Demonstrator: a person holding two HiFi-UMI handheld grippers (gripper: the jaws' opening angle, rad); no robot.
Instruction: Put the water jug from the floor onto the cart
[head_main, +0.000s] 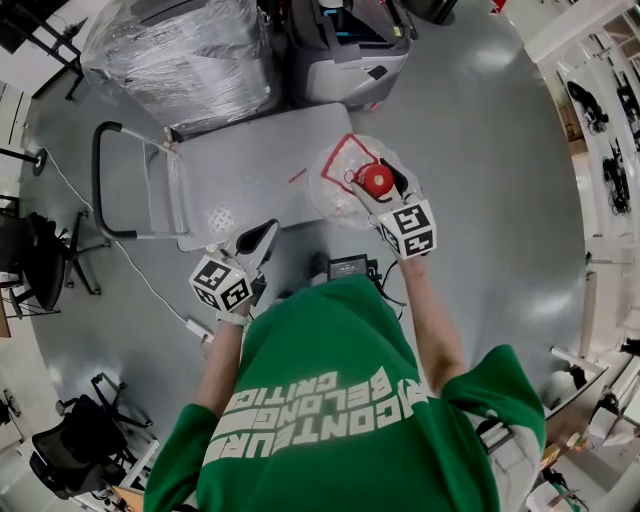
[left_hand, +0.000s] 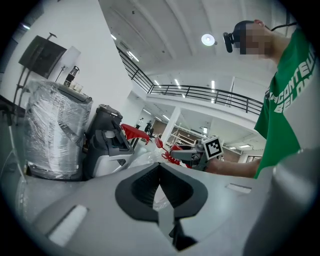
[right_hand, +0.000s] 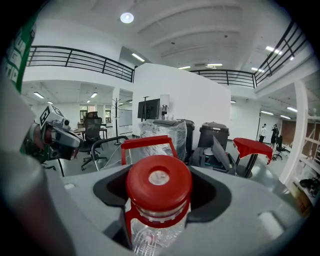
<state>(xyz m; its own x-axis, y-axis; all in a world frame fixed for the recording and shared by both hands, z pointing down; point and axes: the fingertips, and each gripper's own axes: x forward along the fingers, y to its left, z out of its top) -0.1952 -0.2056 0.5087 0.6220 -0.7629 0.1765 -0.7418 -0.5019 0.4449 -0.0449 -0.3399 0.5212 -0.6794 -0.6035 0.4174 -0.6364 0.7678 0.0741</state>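
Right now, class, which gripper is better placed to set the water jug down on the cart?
Right. The right gripper is clamped on the neck of the water jug, under its red cap, at the edge of the cart. The left gripper is shut and empty, off to the side.

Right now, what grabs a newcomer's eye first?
The clear water jug with its red cap, gripped at the neck by the right gripper over the right edge of the grey cart. Next, the person's green shirt filling the bottom of the head view, with the left gripper empty beside the cart.
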